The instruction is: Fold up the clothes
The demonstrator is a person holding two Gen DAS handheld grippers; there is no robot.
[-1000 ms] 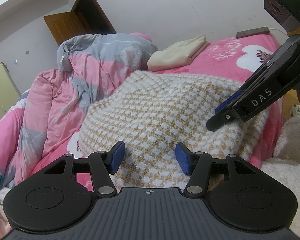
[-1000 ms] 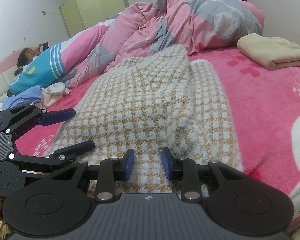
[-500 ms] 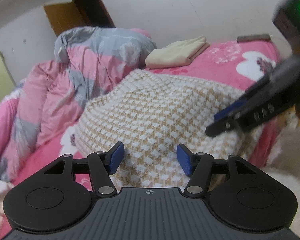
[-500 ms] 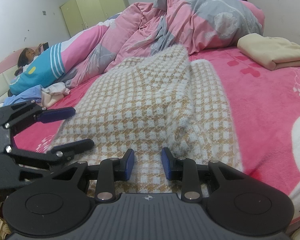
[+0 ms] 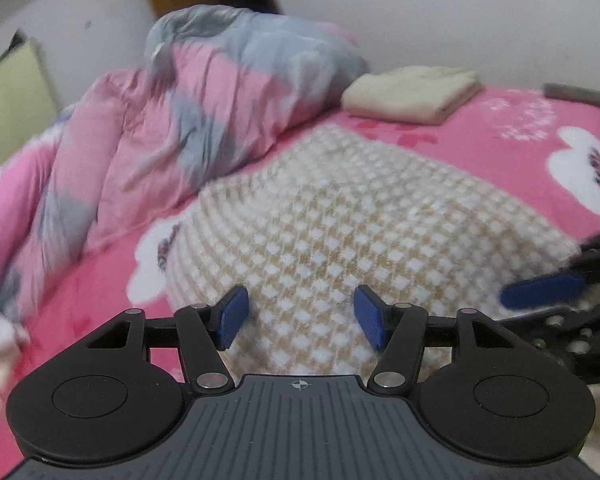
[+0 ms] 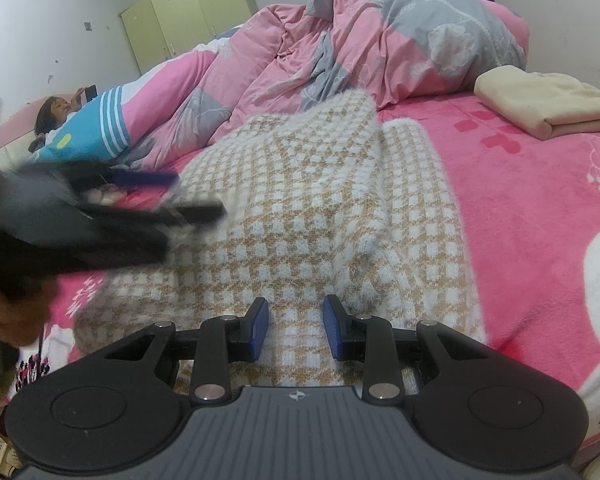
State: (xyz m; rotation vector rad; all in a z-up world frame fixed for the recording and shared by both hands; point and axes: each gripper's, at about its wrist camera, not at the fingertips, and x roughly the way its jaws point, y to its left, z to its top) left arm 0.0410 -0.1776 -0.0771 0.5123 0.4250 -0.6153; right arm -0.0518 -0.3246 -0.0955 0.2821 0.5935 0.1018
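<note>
A beige-and-white checked knit sweater (image 5: 340,220) lies spread on the pink bed (image 5: 480,152), one side folded over the middle (image 6: 300,200). My left gripper (image 5: 300,312) hovers over the sweater's near left part, jaws open, with nothing pinched between them. In the right wrist view it shows as a dark blur (image 6: 180,196) at the left. My right gripper (image 6: 296,328) rests low over the sweater's near edge, its blue pads a little apart and no cloth caught between them. One of its blue pads (image 5: 540,295) shows at the right edge of the left wrist view.
A crumpled pink-and-grey duvet (image 6: 360,40) is heaped behind the sweater. A folded cream cloth (image 6: 540,108) lies at the back right of the bed. A person (image 6: 56,112) lies at the far left, with a green wardrobe (image 6: 188,16) beyond.
My left gripper has swung up and farther over the sweater's left side, rolling as it went, and is now blurred. The right gripper and the sweater have stayed put.
</note>
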